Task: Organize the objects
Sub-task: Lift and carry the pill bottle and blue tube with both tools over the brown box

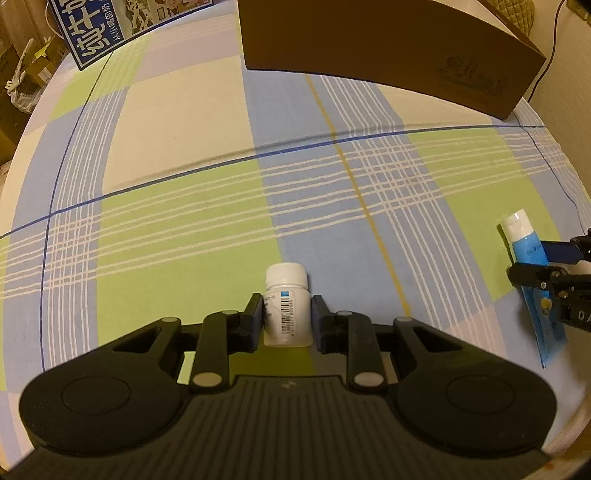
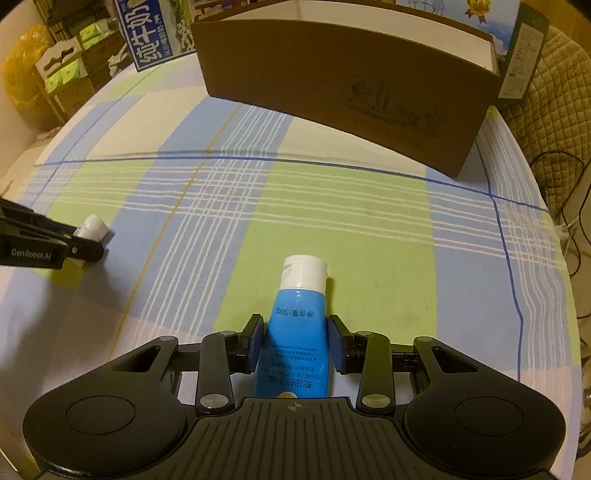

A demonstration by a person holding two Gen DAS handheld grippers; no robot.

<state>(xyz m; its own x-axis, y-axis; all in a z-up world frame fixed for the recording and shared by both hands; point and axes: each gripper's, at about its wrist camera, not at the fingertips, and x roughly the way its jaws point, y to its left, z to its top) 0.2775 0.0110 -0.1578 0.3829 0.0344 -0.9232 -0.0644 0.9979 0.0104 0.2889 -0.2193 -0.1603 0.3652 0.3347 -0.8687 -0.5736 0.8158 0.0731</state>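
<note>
My left gripper [image 1: 287,314] is shut on a small white pill bottle [image 1: 286,295] that lies on the checked cloth, cap pointing away. My right gripper [image 2: 295,338] is shut on a blue hand-cream tube [image 2: 297,332] with a white cap, also lying on the cloth. The tube [image 1: 528,258] and right gripper [image 1: 546,269] show at the right edge of the left wrist view. The bottle [image 2: 92,227] and left gripper [image 2: 86,247] show at the left of the right wrist view. An open brown cardboard box [image 2: 343,85] stands at the far side.
The checked cloth [image 1: 184,221] covers the table. A blue milk carton box [image 1: 110,29] stands at the far left, also in the right wrist view [image 2: 155,40]. Another carton [image 2: 521,55] stands behind the brown box [image 1: 388,48]. Stacked boxes [image 2: 62,74] sit off the table's left; cables [image 2: 576,221] hang right.
</note>
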